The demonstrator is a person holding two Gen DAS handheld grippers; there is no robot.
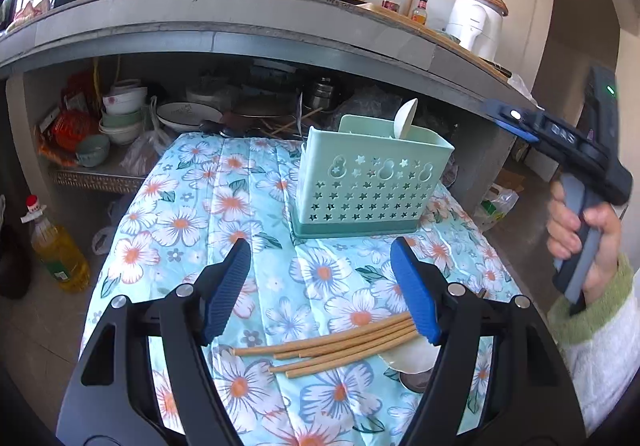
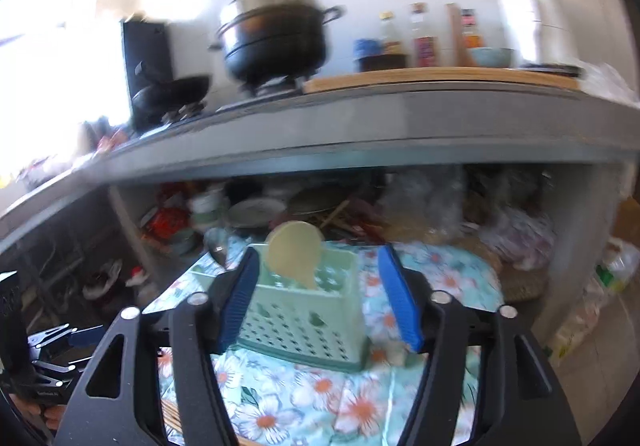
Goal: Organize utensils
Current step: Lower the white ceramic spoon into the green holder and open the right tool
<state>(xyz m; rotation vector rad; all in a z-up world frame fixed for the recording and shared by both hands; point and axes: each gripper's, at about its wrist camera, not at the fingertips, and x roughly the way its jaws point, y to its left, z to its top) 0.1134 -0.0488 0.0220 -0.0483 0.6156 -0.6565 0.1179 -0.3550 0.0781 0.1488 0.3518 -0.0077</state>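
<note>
Left wrist view:
- The left gripper (image 1: 320,282) occupied the lower centre of the frame, its blue pads spread wide with nothing between them; only bare floral tablecloth (image 1: 192,205) showed in the gap.
- A bundle of wooden chopsticks (image 1: 332,346) lay flat on the cloth in the lower centre, running from left of centre up to the right, where its ends passed behind the right-hand pad. Whether pad and sticks touched could not be told.
- A white spoon (image 1: 408,360) lay just below the chopsticks at the lower right, partly hidden by the gripper frame.
- The pale green perforated utensil holder (image 1: 372,185) stood upright at centre right, well apart from the pads, with a clear strip of cloth in front of it. A white ladle (image 1: 406,117) stood in it, bowl uppermost.
- The left half of the cloth was open; its left edge dropped off toward an oil bottle (image 1: 60,250) on the floor.
- The right gripper (image 1: 508,117) appeared at the right edge, held by a hand (image 1: 580,242) and pointing left near the holder's top.
- A grey counter edge (image 1: 240,41) overhung the far end of the table.

Right wrist view (motion-blurred):
- The right gripper (image 2: 320,294) sat in the lower centre, pads parted and gripping nothing.
- The utensil holder (image 2: 304,322) stood beyond and between the pads, the ladle (image 2: 296,250) rising from its top.
- Open cloth (image 2: 440,274) lay to the right of the holder.
- The counter edge (image 2: 360,141) crossed the middle of the frame above.
</note>
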